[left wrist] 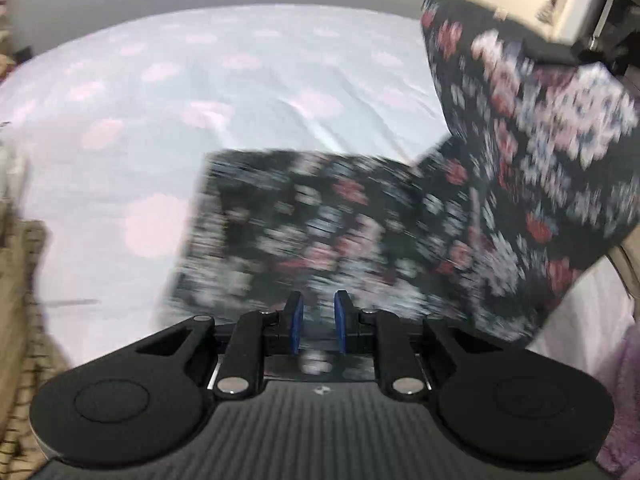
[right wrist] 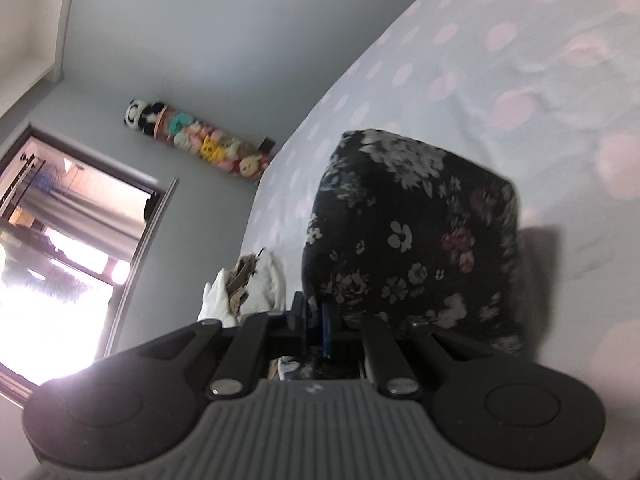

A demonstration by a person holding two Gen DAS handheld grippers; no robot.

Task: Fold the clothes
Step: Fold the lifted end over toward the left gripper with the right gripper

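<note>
Nearby, beige clothes (left wrist: pixel 24 280), plush toys (right wrist: pixel 200 142), floral garment (left wrist: pixel 320 232) over bedsheet (left wrist: pixel 160 92).

Motion blur smears the floral garment (left wrist: pixel 320 224) in the left view. Brown cloth (left wrist: pixel 20 320) at left is cut off by the frame edge.

Left gripper (left wrist: pixel 319 305) slightly parted, right gripper (right wrist: pixel 316 312) seemingly pinched closed.
</note>
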